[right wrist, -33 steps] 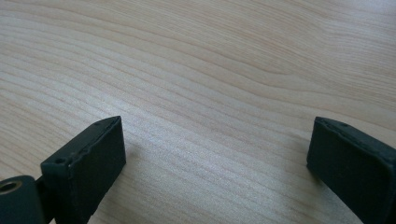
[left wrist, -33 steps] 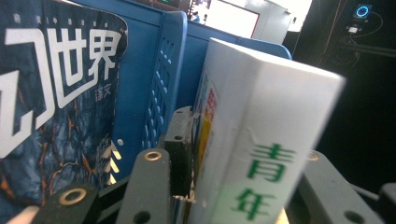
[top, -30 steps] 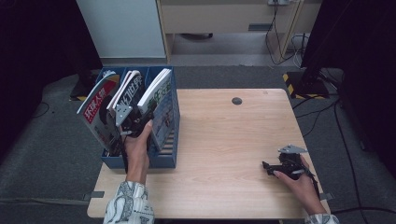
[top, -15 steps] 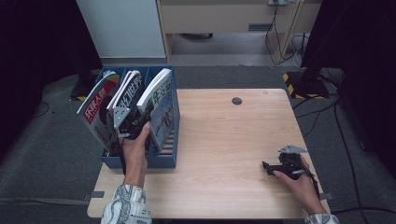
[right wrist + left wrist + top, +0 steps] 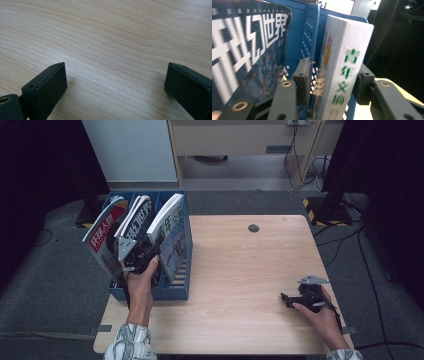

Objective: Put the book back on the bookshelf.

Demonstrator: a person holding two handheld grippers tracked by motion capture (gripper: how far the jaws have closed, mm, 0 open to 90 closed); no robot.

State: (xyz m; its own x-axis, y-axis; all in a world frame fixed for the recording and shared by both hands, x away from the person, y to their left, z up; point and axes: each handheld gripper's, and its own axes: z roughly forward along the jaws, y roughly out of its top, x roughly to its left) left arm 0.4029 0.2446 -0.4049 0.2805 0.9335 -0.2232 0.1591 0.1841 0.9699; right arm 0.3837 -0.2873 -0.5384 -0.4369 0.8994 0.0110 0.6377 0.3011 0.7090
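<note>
A light wooden table top [image 5: 240, 270] with a small dark round grommet [image 5: 253, 228] near its far edge is seen on a grey carpeted floor [image 5: 55, 270]. Beyond the far edge, a pale blue-white cabinet panel [image 5: 130, 150] and a beige wooden desk unit [image 5: 235, 140] are placed. Black cables [image 5: 350, 240] are laid across the floor at the right, beside a black post base marked with yellow-black hazard tape [image 5: 320, 205]. Both sides are left in deep shadow.

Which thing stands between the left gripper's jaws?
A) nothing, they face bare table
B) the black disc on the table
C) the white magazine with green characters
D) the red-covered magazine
C: in the left gripper view the jaws of the left gripper flank the white magazine in the blue rack.
</note>
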